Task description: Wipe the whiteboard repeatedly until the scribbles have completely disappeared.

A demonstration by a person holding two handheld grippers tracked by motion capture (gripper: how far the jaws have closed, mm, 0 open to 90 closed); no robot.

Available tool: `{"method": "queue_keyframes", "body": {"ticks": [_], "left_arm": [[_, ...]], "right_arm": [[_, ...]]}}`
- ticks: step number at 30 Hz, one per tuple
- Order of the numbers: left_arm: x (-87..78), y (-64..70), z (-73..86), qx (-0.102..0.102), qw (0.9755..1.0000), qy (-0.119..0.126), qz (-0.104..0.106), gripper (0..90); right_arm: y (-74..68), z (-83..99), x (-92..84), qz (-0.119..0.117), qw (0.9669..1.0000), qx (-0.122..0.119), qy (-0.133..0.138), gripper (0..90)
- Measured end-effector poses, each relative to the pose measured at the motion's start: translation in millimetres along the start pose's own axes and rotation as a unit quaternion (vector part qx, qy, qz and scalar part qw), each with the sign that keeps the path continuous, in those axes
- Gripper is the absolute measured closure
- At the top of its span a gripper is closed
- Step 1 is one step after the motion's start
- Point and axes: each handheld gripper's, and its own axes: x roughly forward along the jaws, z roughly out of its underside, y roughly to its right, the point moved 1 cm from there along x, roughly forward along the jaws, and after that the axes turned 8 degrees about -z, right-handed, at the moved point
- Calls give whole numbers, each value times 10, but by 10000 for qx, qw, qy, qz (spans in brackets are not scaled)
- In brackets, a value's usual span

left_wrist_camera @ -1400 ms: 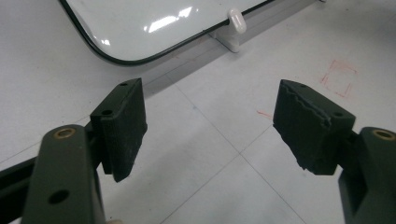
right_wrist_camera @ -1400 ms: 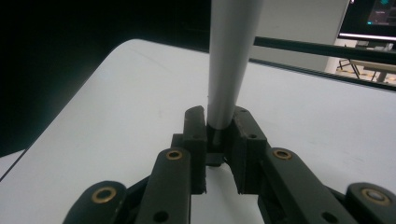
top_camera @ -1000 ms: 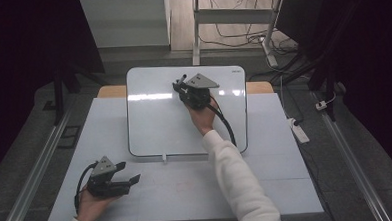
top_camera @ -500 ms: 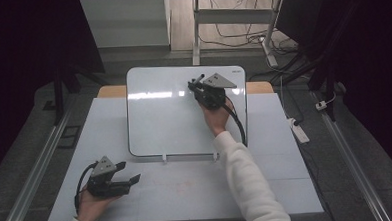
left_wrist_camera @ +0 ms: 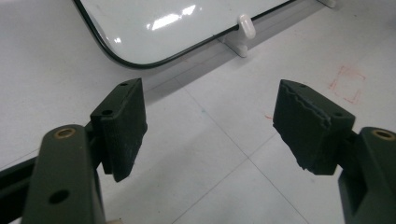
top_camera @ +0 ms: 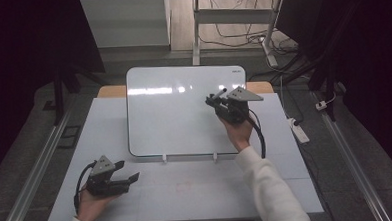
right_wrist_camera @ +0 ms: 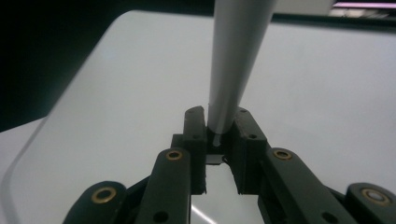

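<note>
The right gripper (top_camera: 218,100) pinched a pen (right_wrist_camera: 236,60) over the whiteboard's (top_camera: 174,116) right part. The left gripper (top_camera: 129,172), jaws spread and empty, sat near the whiteboard's lower left corner.

A pale table (top_camera: 197,195) carries a whiteboard (top_camera: 179,116), seemingly propped on two small white feet (top_camera: 165,158).

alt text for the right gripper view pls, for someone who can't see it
The right gripper, its two black jaws shut on a pale grey marker, points the marker up and away over a blank whiteboard. The board's rounded corner curves off at the left against a dark background.
</note>
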Motion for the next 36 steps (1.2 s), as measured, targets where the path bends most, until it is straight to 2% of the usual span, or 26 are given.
{"method": "queue_keyframes", "body": {"ticks": [6, 11, 19, 28, 30, 36], "left_arm": [[-10, 4, -4, -32, 9999, 73, -88, 263], [-10, 3, -11, -72, 9998, 139, -129, 266], [-8, -7, -18, -103, 9996, 215, -174, 268], [-36, -11, -27, -135, 9991, 352, -185, 271], [-46, -8, -34, -131, 9990, 391, -191, 271], [-97, 80, -108, 7, 9984, 532, -201, 271]], "right_arm": [[-211, 132, -248, -514, 9984, 89, -224, 776], [-367, 216, -348, -808, 9958, 56, -424, 776], [-578, 386, -367, -1251, 9895, 95, -713, 776], [-724, 513, -361, -1579, 9825, 195, -965, 775], [-765, 547, -353, -1626, 9808, 158, -1060, 776], [-840, 637, -319, -1779, 9764, 174, -1210, 775]]}}
